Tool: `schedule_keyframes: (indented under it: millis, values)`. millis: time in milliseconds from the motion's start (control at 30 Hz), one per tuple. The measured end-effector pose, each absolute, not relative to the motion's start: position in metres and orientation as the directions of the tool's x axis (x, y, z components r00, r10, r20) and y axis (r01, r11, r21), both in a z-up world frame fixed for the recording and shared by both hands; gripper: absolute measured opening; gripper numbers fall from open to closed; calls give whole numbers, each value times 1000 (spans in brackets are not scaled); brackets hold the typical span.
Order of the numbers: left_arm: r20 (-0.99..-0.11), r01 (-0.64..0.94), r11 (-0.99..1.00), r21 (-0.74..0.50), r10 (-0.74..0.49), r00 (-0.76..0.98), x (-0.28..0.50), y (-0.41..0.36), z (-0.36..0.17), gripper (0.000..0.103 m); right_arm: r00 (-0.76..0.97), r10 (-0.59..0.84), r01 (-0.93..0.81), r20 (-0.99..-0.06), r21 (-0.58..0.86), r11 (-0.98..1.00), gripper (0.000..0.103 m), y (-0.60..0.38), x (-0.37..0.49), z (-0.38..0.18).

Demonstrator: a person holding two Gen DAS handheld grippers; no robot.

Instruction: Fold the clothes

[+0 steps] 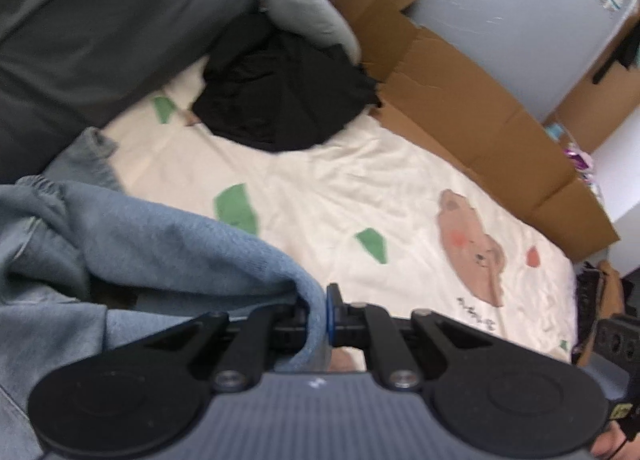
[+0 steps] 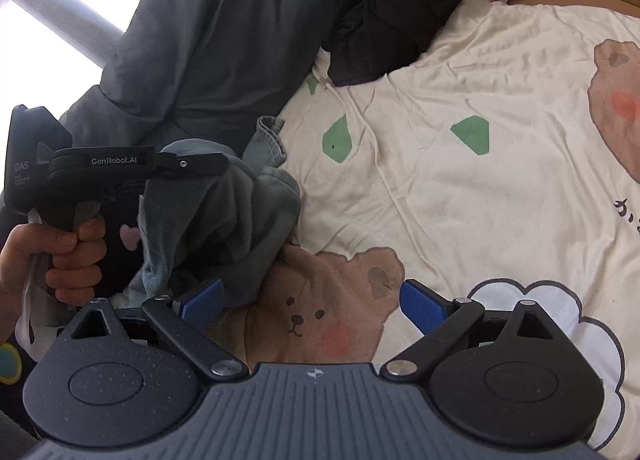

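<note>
A blue-grey sweatshirt [image 1: 132, 244] hangs bunched over the left side of the bed, and my left gripper [image 1: 318, 316] is shut on a fold of its fabric. In the right wrist view the same sweatshirt [image 2: 216, 211] droops from the left gripper [image 2: 200, 163], which a hand [image 2: 60, 260] holds at the left. My right gripper [image 2: 312, 304] is open just above the sheet, its left blue pad [image 2: 202, 302] close to the hanging cloth, nothing between the pads.
A cream bedsheet [image 1: 360, 195] with bear and green prints covers the bed. A black garment [image 1: 280, 99] and a grey one [image 1: 304, 3] lie at the far end. Flattened cardboard [image 1: 472, 99] lines the bed's right side. A dark grey pillow or duvet [image 2: 224, 27] lies at the left.
</note>
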State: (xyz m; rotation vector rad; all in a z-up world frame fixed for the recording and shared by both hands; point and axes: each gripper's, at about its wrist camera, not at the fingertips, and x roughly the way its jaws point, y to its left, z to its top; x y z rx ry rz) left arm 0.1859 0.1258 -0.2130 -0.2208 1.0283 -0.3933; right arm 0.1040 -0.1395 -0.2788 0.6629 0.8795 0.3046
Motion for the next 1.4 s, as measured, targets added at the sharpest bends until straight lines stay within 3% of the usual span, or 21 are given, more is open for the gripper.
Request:
schedule_keyframes:
  millis: [300,600,767,900,967,1133,1267,1400]
  values:
    - [-698,347,807,-478,-589,408,181,88,-196,6,668,490,21,-560,672,740,97,-158,105,-261]
    - [-708,398,745,-535,-653,269,170,63,-218,8,728,388,142,-566,678,722,97,-203,104,-258]
    - [-723,433,731,-527,-654,225,164,59,-222,37,710,404,146,-577,682,717,97,-198,107,-266]
    - [-733,460,733,-501,-642,224,161,67,-219,41,703,425,124,-571,686,717,97,-190,117,-265]
    - [-735,466,741,-483,-633,245,161,75,-214,53,694,423,121,-583,673,729,97,-186,124,-266]
    - [-752,444,787,-428,-583,307,172,105,-204,55,672,428,105,-604,650,752,97,-176,139,-266]
    - [-746,415,833,-365,-529,405,183,134,-191,65,663,436,93,-608,645,758,97,-170,147,-263]
    - [-763,338,895,-290,-430,482,201,165,-191,67,649,443,82,-618,636,768,97,-163,156,-263]
